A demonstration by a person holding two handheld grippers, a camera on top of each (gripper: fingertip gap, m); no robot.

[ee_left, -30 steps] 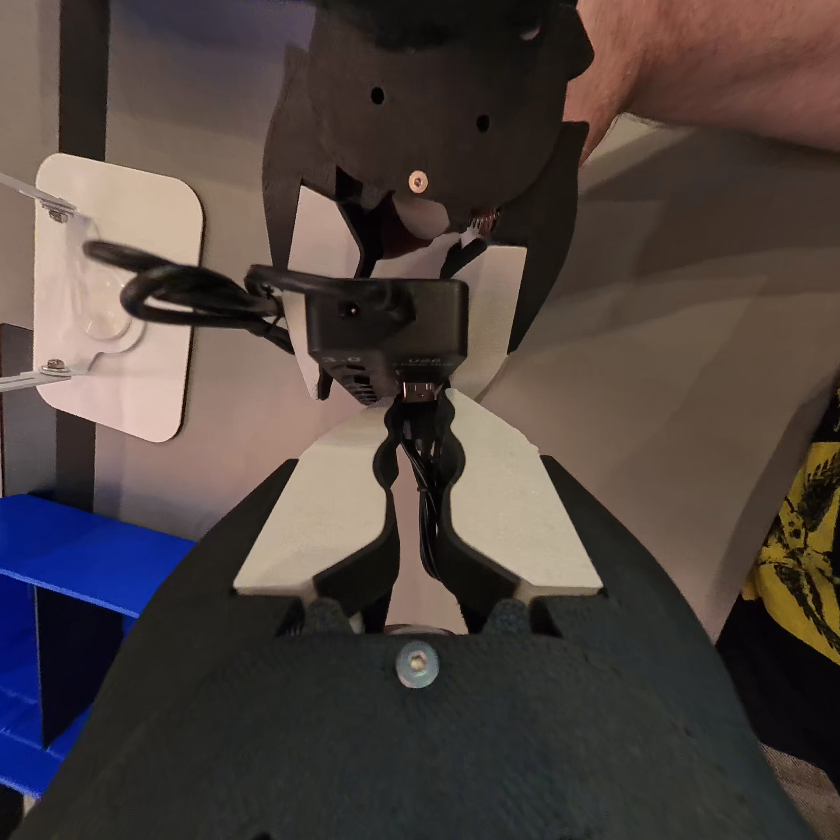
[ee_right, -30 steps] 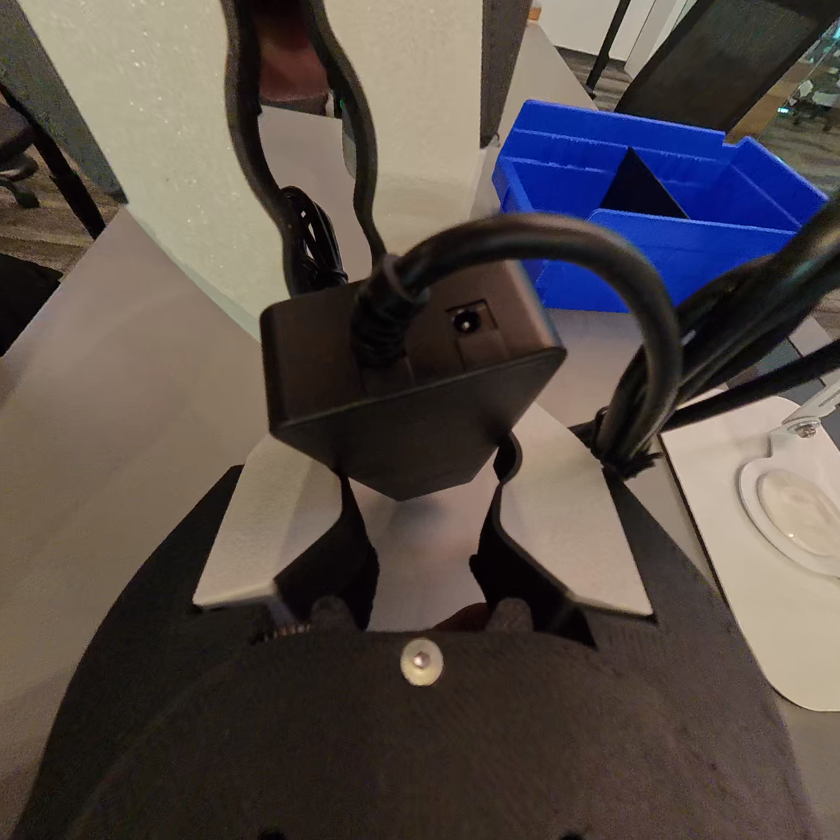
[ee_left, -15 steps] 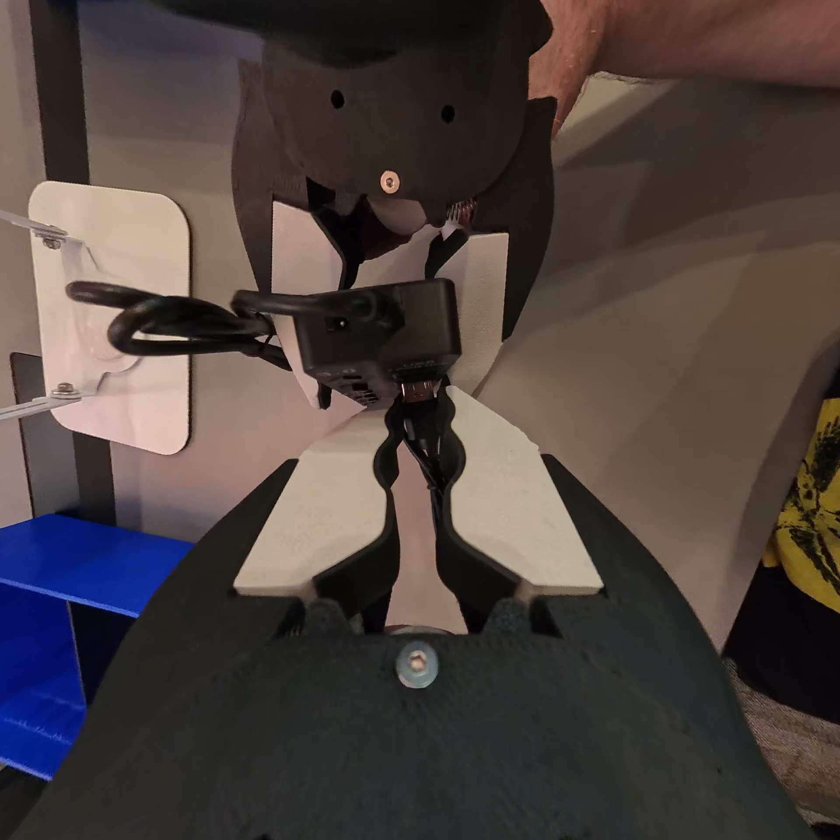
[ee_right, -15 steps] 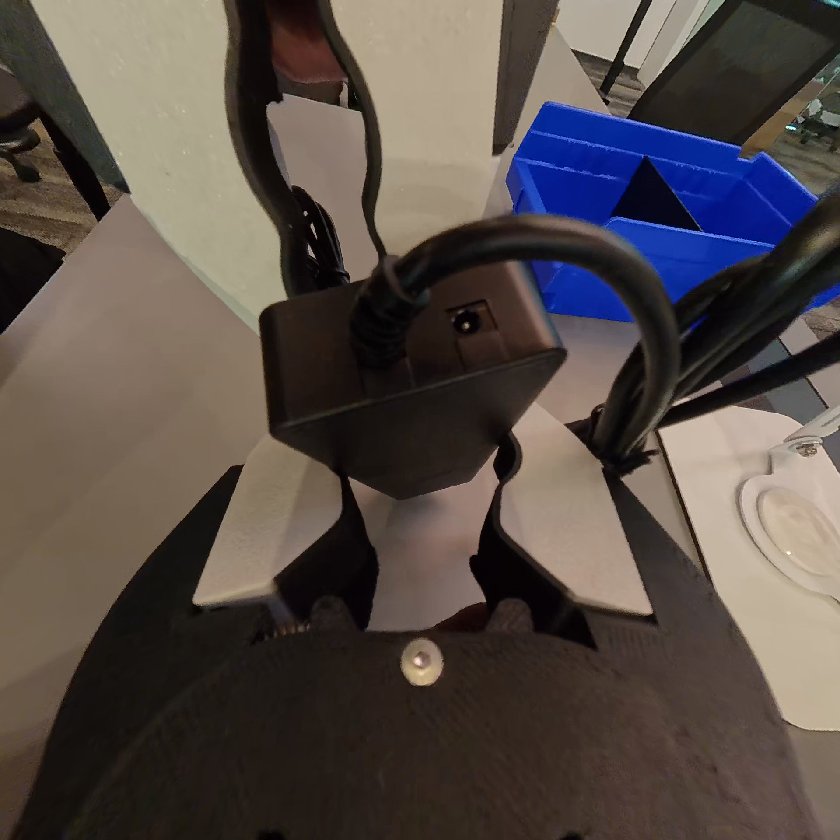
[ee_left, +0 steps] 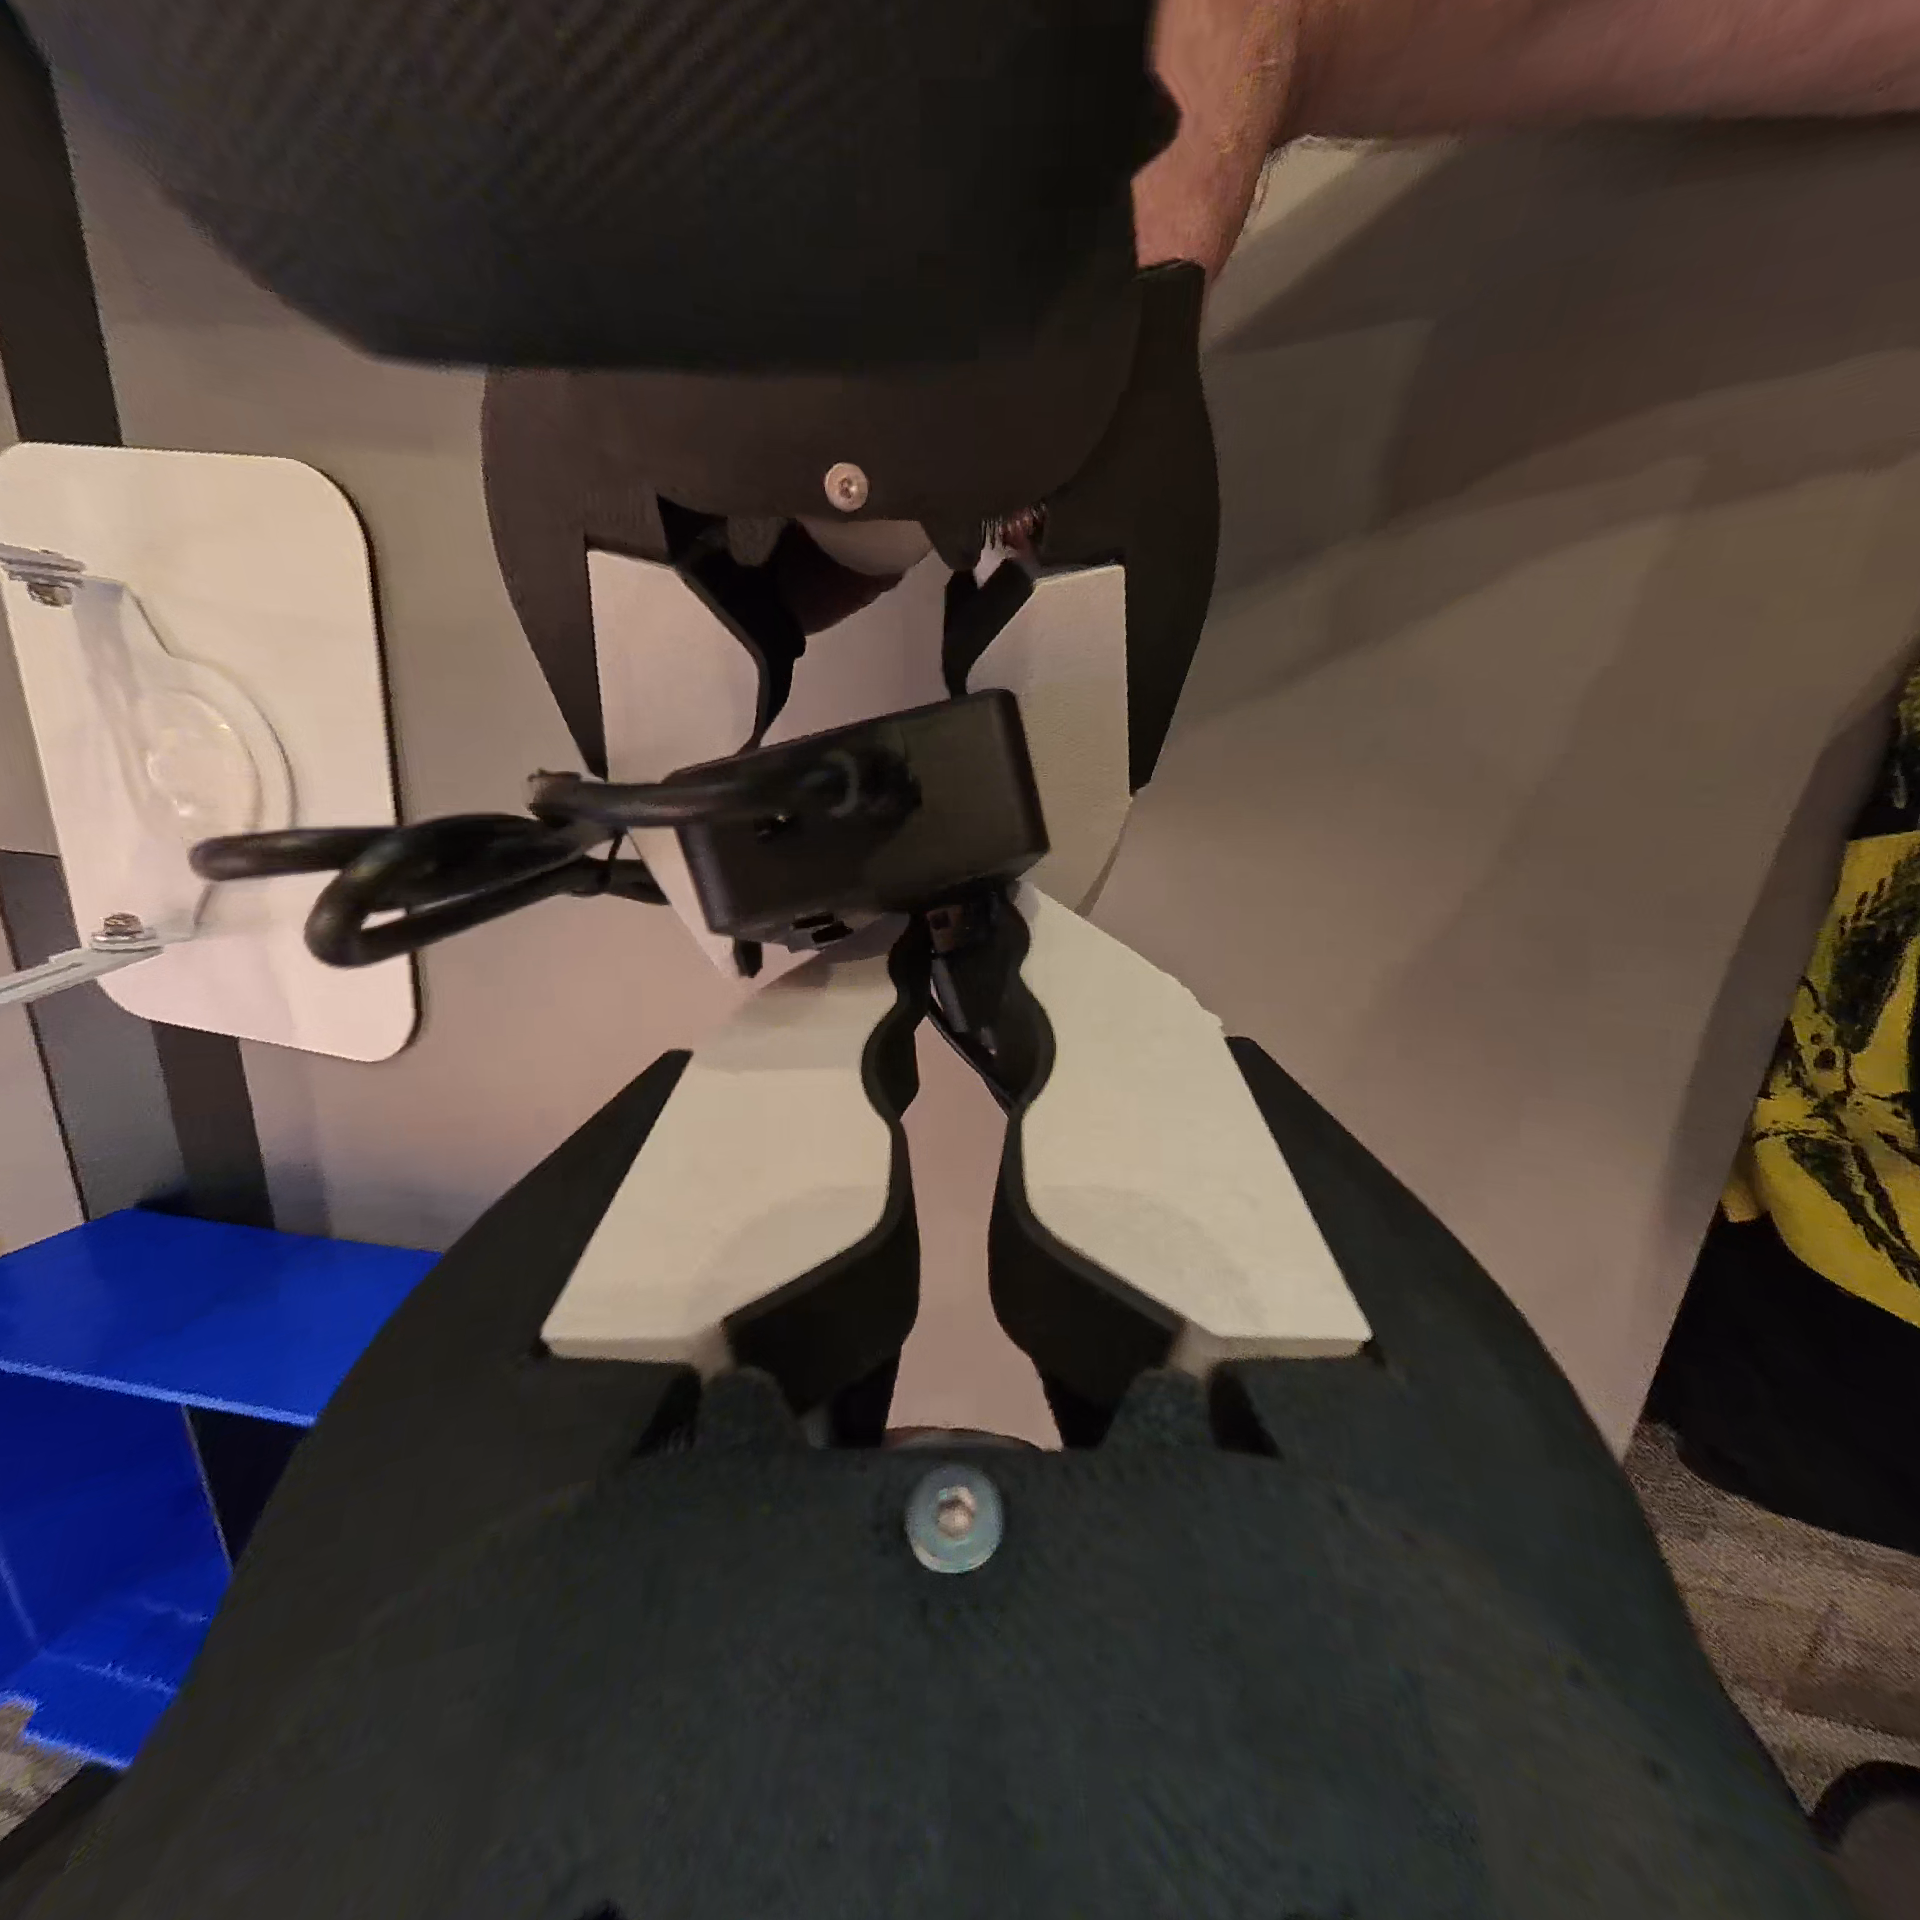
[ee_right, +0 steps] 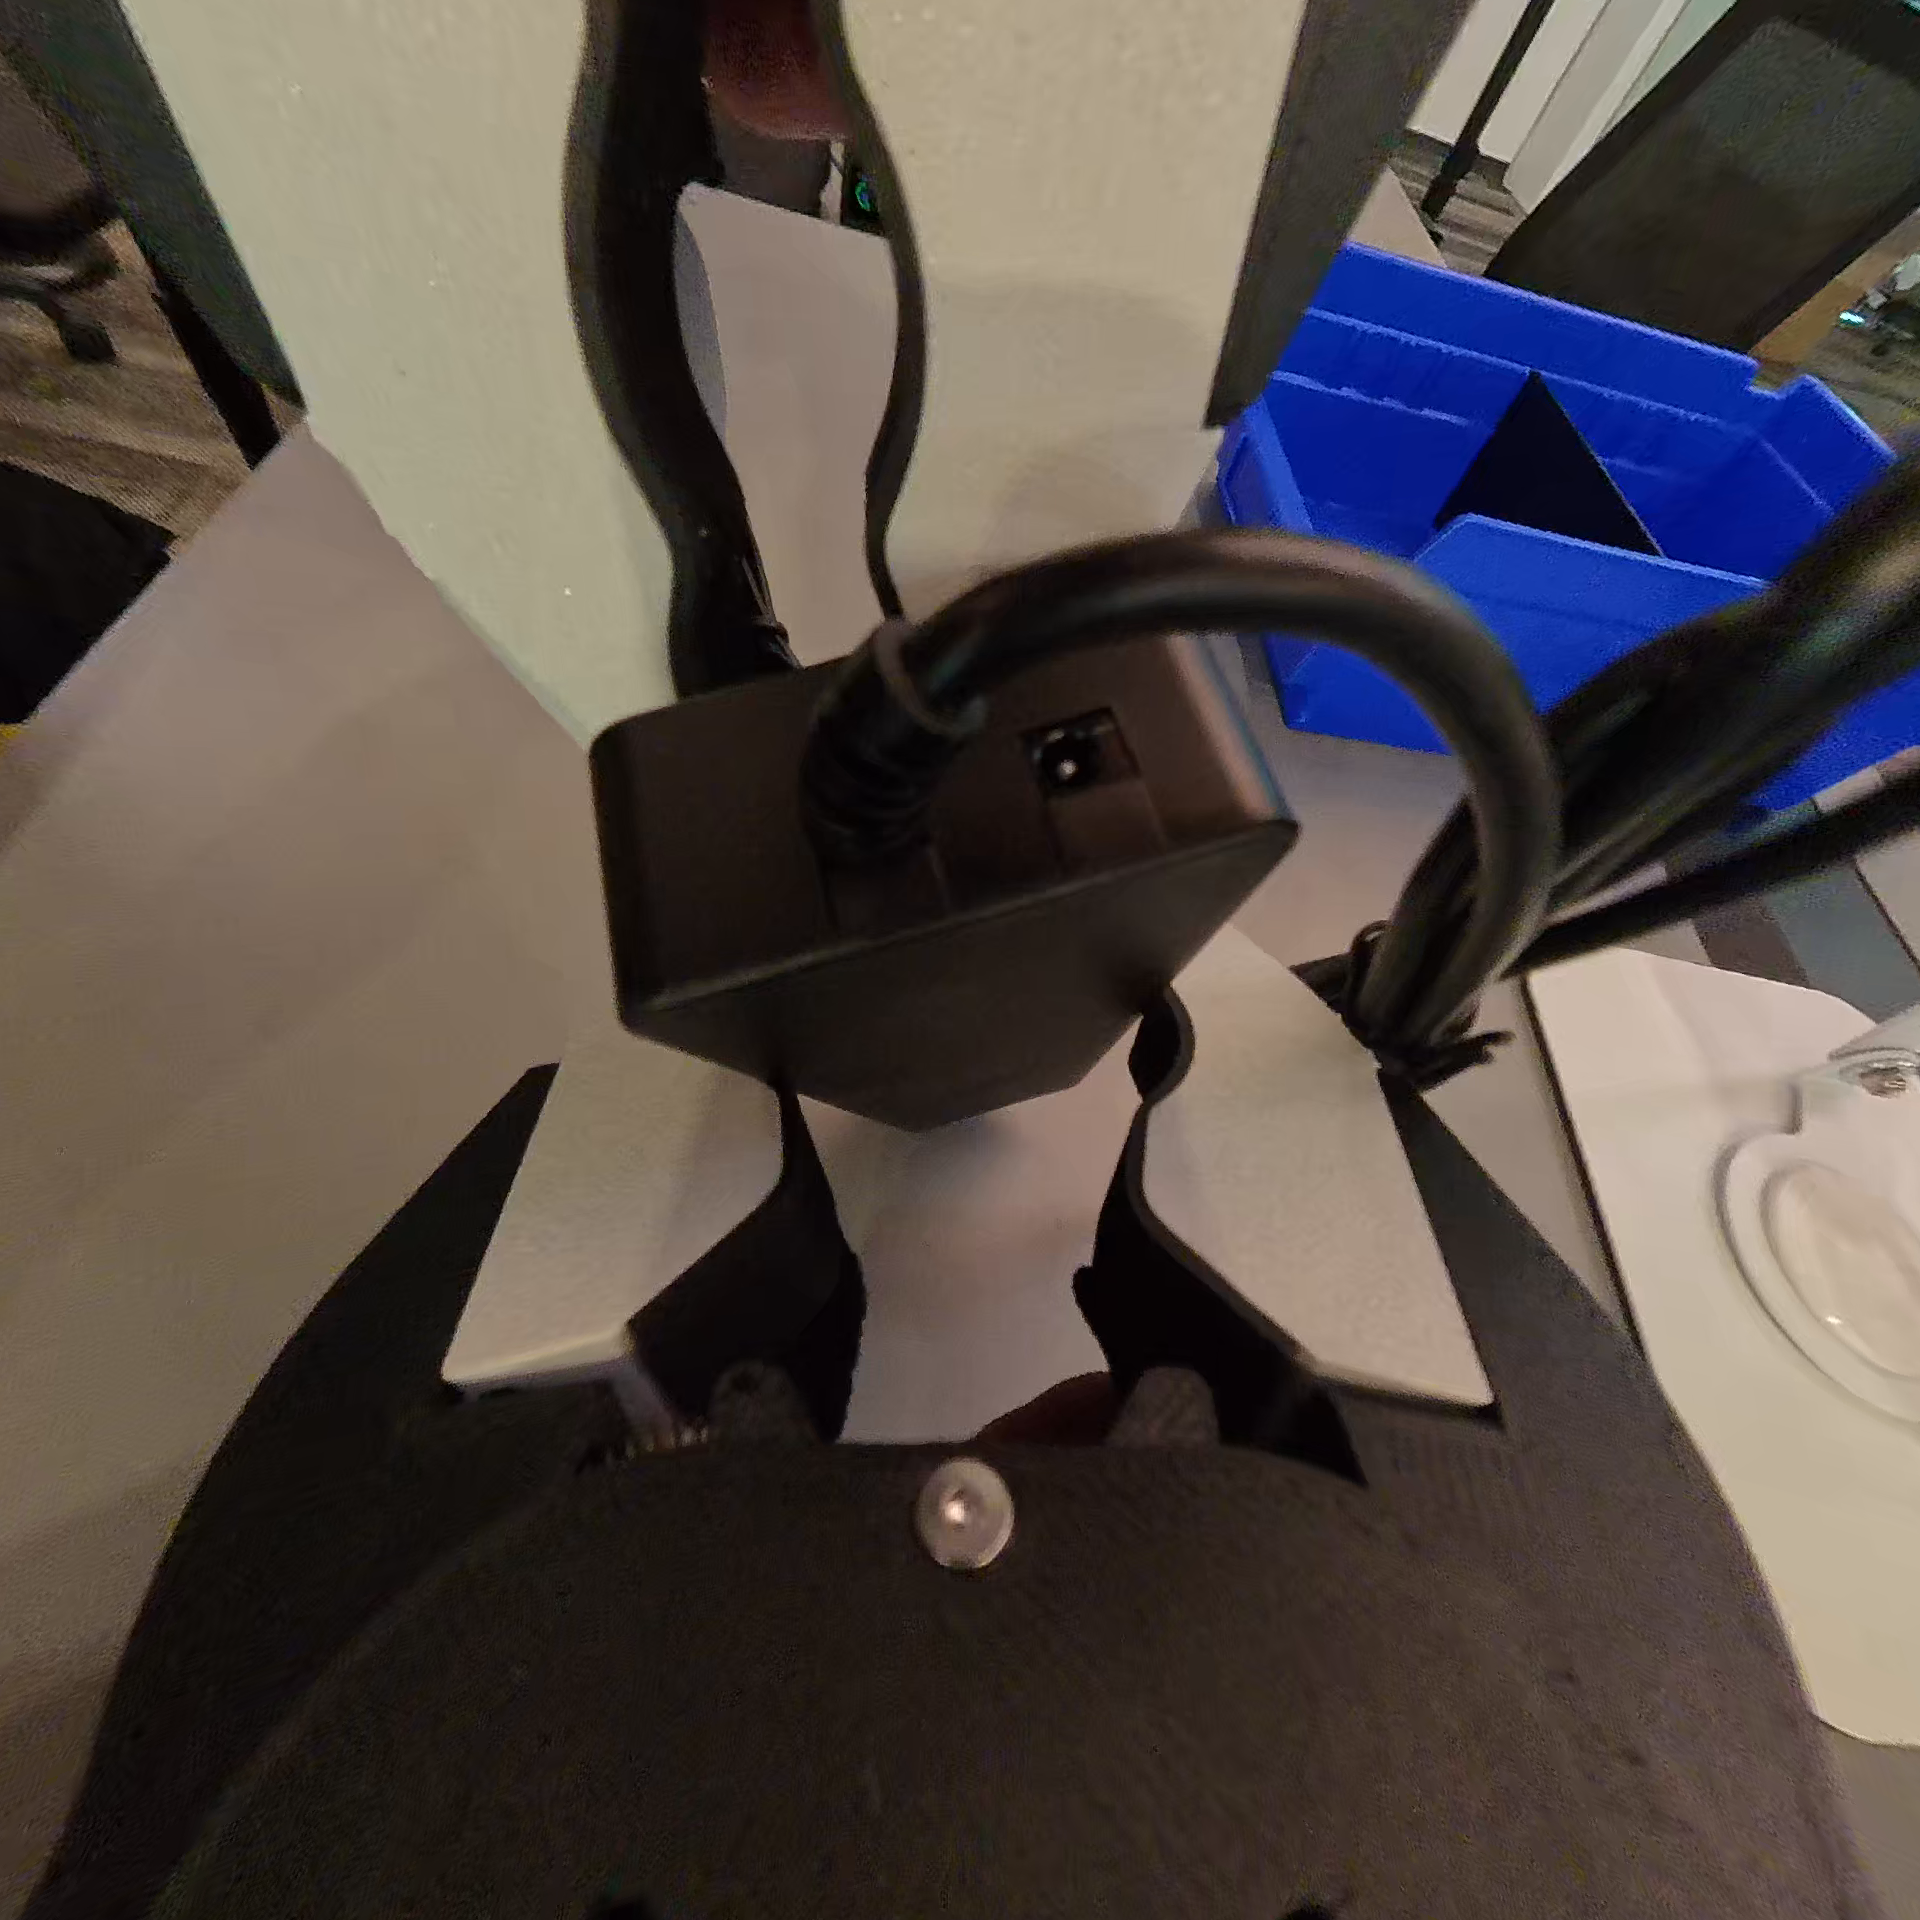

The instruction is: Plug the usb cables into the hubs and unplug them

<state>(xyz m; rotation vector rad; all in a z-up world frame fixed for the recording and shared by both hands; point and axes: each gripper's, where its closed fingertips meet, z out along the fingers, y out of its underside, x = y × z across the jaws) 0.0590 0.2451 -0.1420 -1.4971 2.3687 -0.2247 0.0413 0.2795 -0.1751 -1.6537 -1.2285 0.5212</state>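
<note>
A black USB hub [ee_right: 935,883] is clamped by one corner between the white pads of my right gripper [ee_right: 956,1049]. In the left wrist view the hub [ee_left: 873,821] is tilted, just beyond my left fingertips. My left gripper [ee_left: 961,935] is shut on the black plug [ee_left: 951,925] of a thin USB cable [ee_left: 982,1029], with the plug end right against the hub's underside. Whether the plug is seated in a port is hidden. In the right wrist view the left gripper [ee_right: 779,644] reaches the hub's far side from above.
The hub's thick black cable [ee_right: 1351,623] loops to a tied bundle [ee_left: 416,873]. A white plate with a clear holder [ee_left: 197,748] lies on the grey table [ee_right: 260,831]. A blue bin [ee_right: 1558,499] stands beyond it. A person's arm [ee_left: 1455,62] is at the top right of the left wrist view. My right fingertips sit around 5 cm from my left ones.
The two grippers came closer and the hub tilted. The metal plug tip that showed between hub and left fingertips no longer shows. The left fingers closed a little on the plug.
</note>
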